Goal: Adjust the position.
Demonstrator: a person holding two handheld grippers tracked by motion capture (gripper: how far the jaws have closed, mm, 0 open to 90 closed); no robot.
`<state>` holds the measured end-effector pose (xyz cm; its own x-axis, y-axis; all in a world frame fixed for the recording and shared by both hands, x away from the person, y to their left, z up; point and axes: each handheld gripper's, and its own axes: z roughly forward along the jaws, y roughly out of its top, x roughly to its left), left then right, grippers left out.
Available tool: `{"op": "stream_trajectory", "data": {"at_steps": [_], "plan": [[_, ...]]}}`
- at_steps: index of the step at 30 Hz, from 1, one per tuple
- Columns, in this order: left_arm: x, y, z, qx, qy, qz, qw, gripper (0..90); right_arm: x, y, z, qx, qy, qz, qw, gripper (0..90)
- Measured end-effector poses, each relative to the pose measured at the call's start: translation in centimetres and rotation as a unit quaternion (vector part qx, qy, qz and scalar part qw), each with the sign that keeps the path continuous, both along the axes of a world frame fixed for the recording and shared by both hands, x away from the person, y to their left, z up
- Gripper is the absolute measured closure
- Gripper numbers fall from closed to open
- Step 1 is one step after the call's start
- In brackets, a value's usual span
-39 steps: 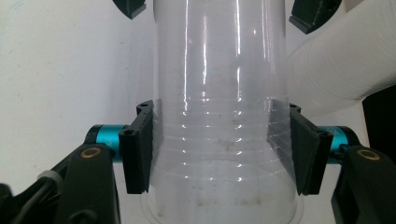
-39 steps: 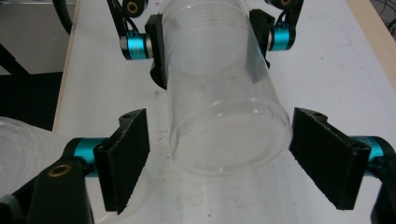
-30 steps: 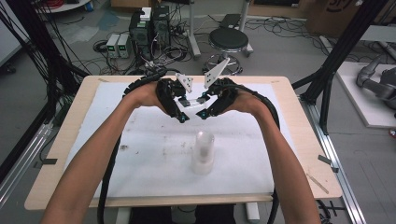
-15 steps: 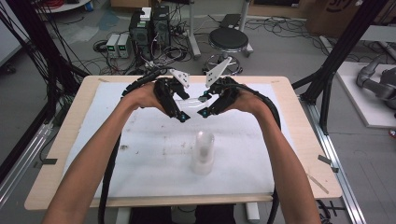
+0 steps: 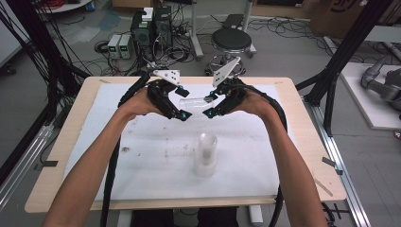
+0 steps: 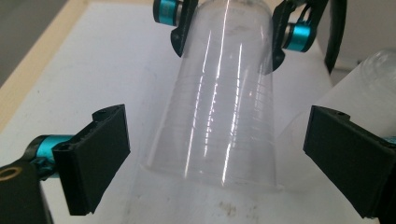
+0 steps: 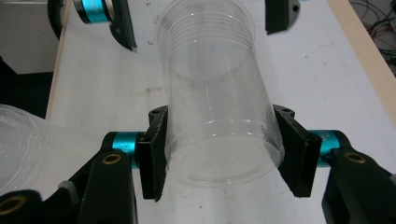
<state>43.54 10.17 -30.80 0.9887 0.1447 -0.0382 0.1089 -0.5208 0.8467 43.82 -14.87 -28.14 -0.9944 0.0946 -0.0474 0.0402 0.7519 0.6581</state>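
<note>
A clear plastic cup [image 5: 194, 102] lies level in the air between the two hands, above the far middle of the table. My right gripper [image 7: 224, 151] is shut on its base end, with both pads pressed to the wall [image 7: 210, 93]. My left gripper [image 6: 219, 158] faces the cup's open rim [image 6: 219, 102]. Its jaws have just been opening and now stand wide, both pads clear of the cup. From above, the left gripper [image 5: 184, 103] is just left of the cup and the right gripper [image 5: 208, 105] is at its right end.
An upside-down stack of clear cups [image 5: 206, 153] stands on the white mat [image 5: 142, 156] nearer the person, below the hands. The wooden table edge [image 5: 302, 142] frames the mat. Black frame poles, cables and a stool stand on the floor beyond.
The left gripper's jaws have opened off the cup and that hand has drawn a little to the left. The right gripper keeps hold of the cup in about the same place.
</note>
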Motion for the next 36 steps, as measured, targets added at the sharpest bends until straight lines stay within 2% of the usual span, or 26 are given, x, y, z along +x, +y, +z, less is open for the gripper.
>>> {"op": "stream_trajectory", "data": {"at_steps": [3,4,5,6,12,13,15,16,18,21,23,24,25,27,29,30,32,36], "plan": [[-0.4,0.7,-0.7,-0.024,0.004,0.006,0.9997,7.1,-0.1,-0.3,0.2,0.008,0.002,-0.003,1.0,43.6],[-0.5,0.9,-1.0,-0.03,0.006,0.009,0.9995,7.1,-0.1,-0.5,0.2,0.021,-0.001,-0.004,0.9998,43.6],[-0.6,1.1,-1.2,-0.03,0.004,0.01,0.9995,7.1,-0.2,-0.9,0.0,0.047,0.005,-0.007,0.9989,43.6],[-0.6,1.3,-1.4,-0.037,0.005,0.013,0.9992,7.1,-0.2,-0.9,0.0,0.047,0.005,-0.007,0.9989,43.6],[-1.1,2.0,-2.6,-0.083,0.009,0.022,0.9963,7.1,-0.6,-2.1,-1.7,0.09,0.015,-0.019,0.9957,43.5],[-1.2,2.1,-2.8,-0.087,0.011,0.023,0.9959,7.1,-0.6,-2.2,-2.0,0.088,0.019,-0.023,0.9957,43.5],[-1.3,2.2,-3.2,-0.099,0.013,0.026,0.9947,7.1,-0.8,-2.4,-2.5,0.11,0.01,-0.023,0.9936,43.6],[-1.3,2.3,-3.3,-0.099,0.01,0.026,0.9947,7.1,-0.8,-2.5,-2.7,0.124,0.014,-0.025,0.9919,43.6],[-1.4,2.5,-3.6,-0.109,0.011,0.029,0.9936,7.1,-0.8,-2.6,-3.0,0.125,0.025,-0.032,0.9913,43.6],[-1.5,2.7,-3.9,-0.127,0.011,0.032,0.9913,7.1,-0.8,-2.2,-3.0,0.132,0.02,-0.024,0.9908,43.6],[-1.5,2.7,-4.1,-0.132,0.011,0.031,0.9907,7.1,-1.0,-2.0,-3.0,0.151,0.01,-0.02,0.9883,43.8],[-1.6,2.7,-4.1,-0.135,0.012,0.032,0.9902,7.1,-1.1,-2.1,-3.2,0.175,0.002,-0.018,0.9844,43.8],[-1.6,2.7,-4.2,-0.139,0.011,0.032,0.9898,7.1,-1.1,-2.1,-3.3,0.182,0.008,-0.021,0.9831,43.8],[-1.7,2.7,-4.3,-0.142,0.012,0.03,0.9894,6.7,-1.1,-2.2,-3.8,0.18,0.008,-0.024,0.9834,43.8],[-1.7,2.7,-4.4,-0.149,0.013,0.028,0.9883,6.5,-1.2,-2.3,-4.4,0.192,0.012,-0.025,0.9811,43.8],[-1.7,2.8,-4.5,-0.15,0.012,0.027,0.9882,6.5,-1.3,-2.5,-4.7,0.203,0.011,-0.025,0.9787,43.8],[-1.8,2.8,-4.6,-0.155,0.011,0.028,0.9875,6.5,-1.3,-2.6,-5.0,0.21,0.014,-0.027,0.9771,43.8],[-1.7,2.7,-4.9,-0.167,0.014,0.029,0.9854,6.5,-1.4,-2.7,-5.6,0.235,0.014,-0.025,0.9716,43.8]]}}
